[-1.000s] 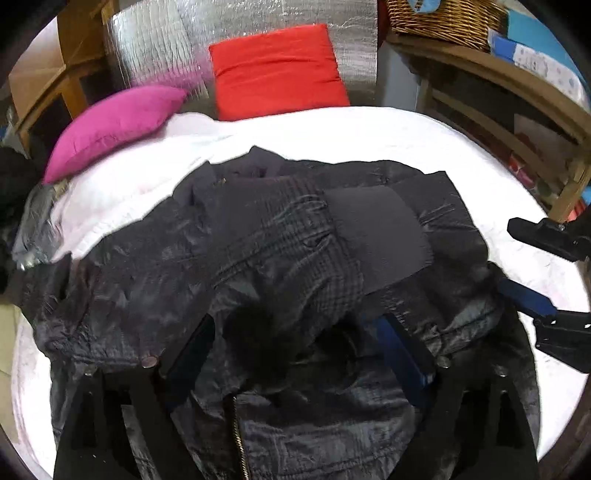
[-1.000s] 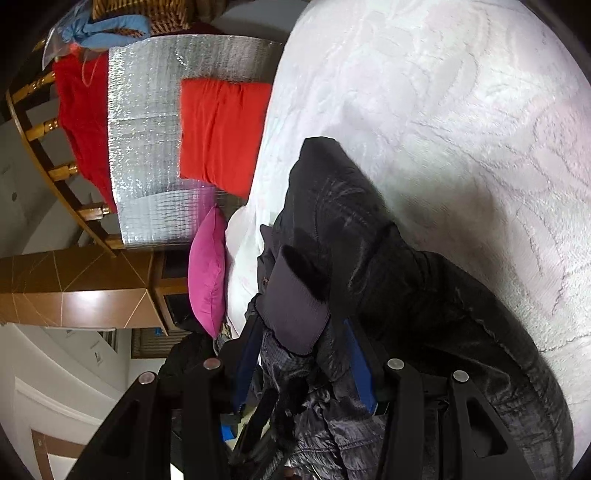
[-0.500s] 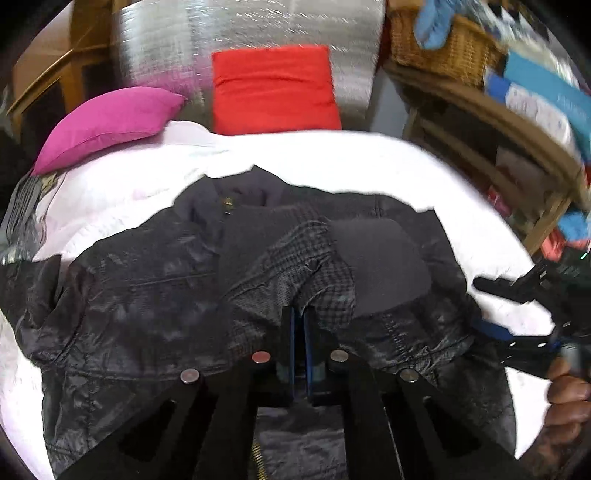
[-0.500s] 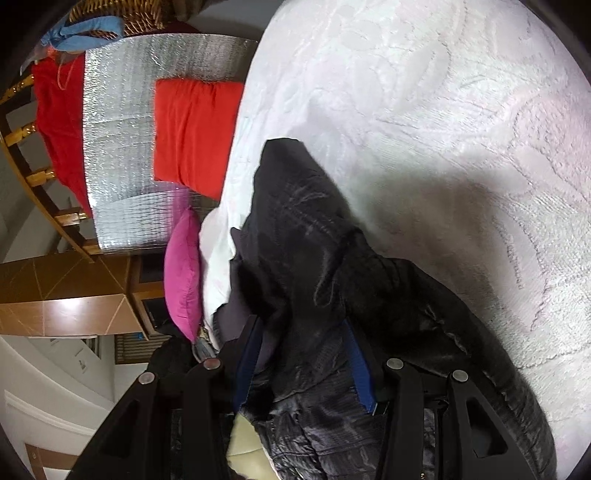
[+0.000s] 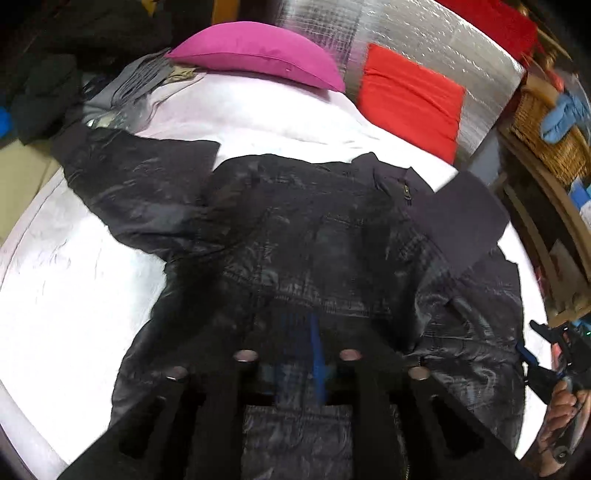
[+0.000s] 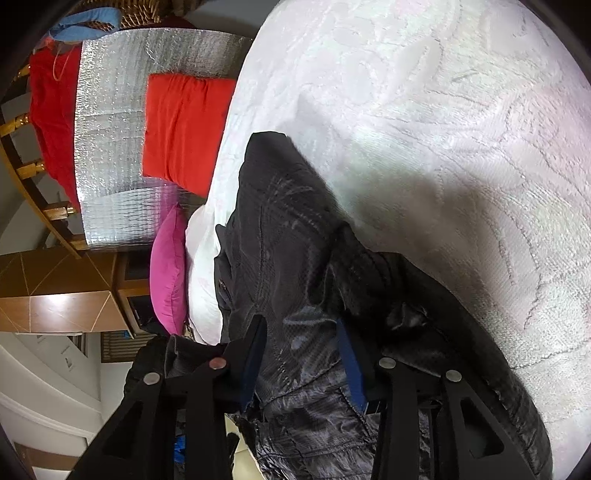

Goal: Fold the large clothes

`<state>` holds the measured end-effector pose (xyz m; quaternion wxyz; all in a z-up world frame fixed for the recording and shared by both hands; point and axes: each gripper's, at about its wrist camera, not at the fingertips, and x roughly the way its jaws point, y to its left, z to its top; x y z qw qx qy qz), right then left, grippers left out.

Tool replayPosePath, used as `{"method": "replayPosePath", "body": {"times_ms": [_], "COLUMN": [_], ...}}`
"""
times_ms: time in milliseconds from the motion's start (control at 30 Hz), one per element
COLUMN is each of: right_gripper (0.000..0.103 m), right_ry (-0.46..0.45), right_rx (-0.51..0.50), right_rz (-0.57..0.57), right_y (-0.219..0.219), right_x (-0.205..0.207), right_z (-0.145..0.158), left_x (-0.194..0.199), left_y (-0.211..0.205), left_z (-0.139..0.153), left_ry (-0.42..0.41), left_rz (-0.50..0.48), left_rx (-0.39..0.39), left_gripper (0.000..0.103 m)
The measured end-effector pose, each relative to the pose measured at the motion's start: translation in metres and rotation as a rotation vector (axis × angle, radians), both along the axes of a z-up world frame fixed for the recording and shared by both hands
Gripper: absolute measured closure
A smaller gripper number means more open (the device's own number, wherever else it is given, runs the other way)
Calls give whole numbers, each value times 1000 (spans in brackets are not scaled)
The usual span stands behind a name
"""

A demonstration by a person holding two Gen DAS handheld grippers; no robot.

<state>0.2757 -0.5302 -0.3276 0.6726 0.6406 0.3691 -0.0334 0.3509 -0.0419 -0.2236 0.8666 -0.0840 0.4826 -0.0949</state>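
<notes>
A: What carried everything, going left to right?

B: A white textured bedspread [image 5: 74,288] covered the bed. At its far left corner lay a heap of dark and grey clothes [image 5: 122,81], then a magenta oval cushion [image 5: 255,55], then a red square cushion [image 5: 410,99] leaning on a silver quilted foil panel [image 5: 424,33]. Past the right edge stood a wooden shelf with a wicker basket [image 5: 554,147].

A: And the garment?

B: The large shiny black jacket [image 5: 314,236] lay spread across the middle of the bed, one sleeve stretched toward the far left corner, a matte dark flap folded over near the right edge.

A: The tools?

B: The left gripper [image 5: 299,354] sat at the near hem; its jaws had just been opening, a small gap, and the blurred fabric between them made it impossible to tell if they pinched it. The right gripper [image 6: 303,365] was clamped on a bunched fold of jacket at the right edge, jaws having just narrowed.

A: Free room?

B: Bare bedspread showed along the left and far sides.
</notes>
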Motion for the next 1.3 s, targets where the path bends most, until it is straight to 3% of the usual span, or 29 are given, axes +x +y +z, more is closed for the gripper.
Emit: {"method": "replayPosePath", "body": {"times_ms": [33,100,267,333,400,500,733,767,833,933,1067,1167,1300], "right_gripper": [59,59,59,59,59,59,59,59,59,59,59,59,59], "right_ry": [2,7,15,13,9,4,5,5,3,5,9,11,13], "right_rx": [2,-2,1,12,31,48,43,42,44,44,29,22,9], "right_rz": [-1,-4,-9,-8,-8,-5,8,11,14,15,13,12,12], "right_y": [1,4,5,4,2,-1,1,1,1,1,4,7,8], "right_x": [0,1,2,1,1,0,2,3,3,3,5,5,4], "right_z": [0,0,-1,-3,-5,-7,-7,-7,-7,-7,-4,-3,-2], "left_x": [-2,-2,5,8,15,30,53,54,55,55,48,39,28], "left_y": [0,-8,-69,-96,-133,-178,-235,-233,-220,-196,-162,-133,-79], "left_z": [3,12,36,38,32,12,-28,-30,-33,-24,1,9,10], "left_ry": [-2,-20,-53,-62,-55,-18,5,7,12,-4,-46,-32,-4], "left_rz": [5,18,-56,-100,-142,-162,-204,-200,-185,-172,-168,-175,-141], "left_rx": [-14,-46,-77,-49,62,209,373,369,335,240,179,136,152], "left_gripper": [50,28,17,15,14,14,17,23,61,71,71,68,63]}}
